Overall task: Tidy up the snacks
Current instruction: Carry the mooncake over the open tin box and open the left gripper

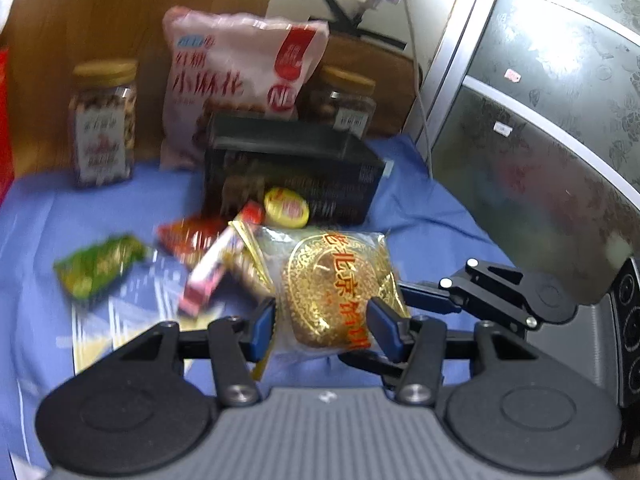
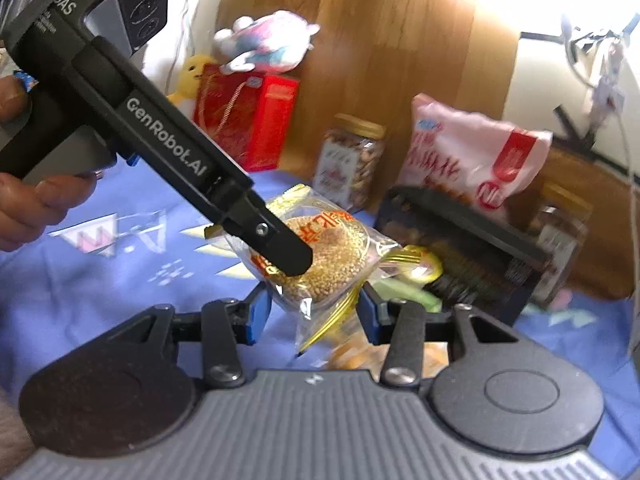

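Note:
A clear packet with a golden sesame cake (image 1: 334, 296) and red Chinese print is held above the blue cloth. My left gripper (image 1: 322, 330) closes its blue pads on the packet's near end. In the right wrist view the same packet (image 2: 320, 256) sits between my right gripper's (image 2: 312, 316) blue pads, which stand a little apart from its crinkled lower edge. The left gripper's black finger (image 2: 280, 252) lies across the packet there. The right gripper's fingers (image 1: 432, 300) reach in from the right.
On the blue cloth (image 1: 40, 216) lie a green packet (image 1: 98, 266), a red packet (image 1: 188, 236), a pink bar (image 1: 210, 276) and a yellow round snack (image 1: 286, 208). Behind stand a black box (image 1: 292, 172), a pink bag (image 1: 236, 80), two nut jars (image 1: 104, 124), and a red box (image 2: 248, 120).

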`<state>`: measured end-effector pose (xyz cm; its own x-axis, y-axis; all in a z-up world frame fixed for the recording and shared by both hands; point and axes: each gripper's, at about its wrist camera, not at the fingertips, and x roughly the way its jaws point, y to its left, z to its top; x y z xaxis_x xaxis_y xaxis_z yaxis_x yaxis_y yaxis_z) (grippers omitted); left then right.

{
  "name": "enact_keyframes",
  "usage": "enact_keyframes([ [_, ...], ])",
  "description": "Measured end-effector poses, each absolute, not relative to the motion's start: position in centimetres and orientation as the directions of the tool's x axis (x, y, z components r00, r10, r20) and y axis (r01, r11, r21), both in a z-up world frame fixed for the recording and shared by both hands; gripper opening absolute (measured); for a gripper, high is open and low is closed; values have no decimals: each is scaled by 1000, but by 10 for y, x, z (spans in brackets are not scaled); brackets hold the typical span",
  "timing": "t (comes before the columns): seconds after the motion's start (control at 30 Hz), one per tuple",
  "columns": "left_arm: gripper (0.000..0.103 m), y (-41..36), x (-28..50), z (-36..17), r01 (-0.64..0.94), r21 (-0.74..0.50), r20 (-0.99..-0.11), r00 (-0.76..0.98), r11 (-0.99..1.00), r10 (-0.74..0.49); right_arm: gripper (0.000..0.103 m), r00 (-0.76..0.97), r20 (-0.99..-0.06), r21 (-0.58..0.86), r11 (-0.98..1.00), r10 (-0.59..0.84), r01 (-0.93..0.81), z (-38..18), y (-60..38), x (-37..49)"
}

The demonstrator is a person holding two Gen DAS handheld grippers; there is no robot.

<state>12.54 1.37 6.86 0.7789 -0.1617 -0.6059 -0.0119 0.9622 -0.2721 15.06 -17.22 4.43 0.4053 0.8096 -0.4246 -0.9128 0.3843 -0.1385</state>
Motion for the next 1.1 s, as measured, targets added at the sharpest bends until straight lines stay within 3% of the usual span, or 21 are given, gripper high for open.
enact_keyframes([
  [0.57,50,20,266,106,4,-211,-464,880,978,-104,49,650,-257,-263,595,715,-760,51,-143,259],
  [0.8,50,22,328,80,-41,-194,-522,850,980,-68,53,706,-303,-238,667,640,-706,28,-129,309],
  [0.93,51,20,331,66,-49,-183,-537,841,982,-58,54,720,-287,-223,687,632,-692,19,-132,311],
  [1.1,57,24,286,77,-15,-165,-462,884,986,-64,60,708,-246,-147,697,662,-702,26,-151,297],
])
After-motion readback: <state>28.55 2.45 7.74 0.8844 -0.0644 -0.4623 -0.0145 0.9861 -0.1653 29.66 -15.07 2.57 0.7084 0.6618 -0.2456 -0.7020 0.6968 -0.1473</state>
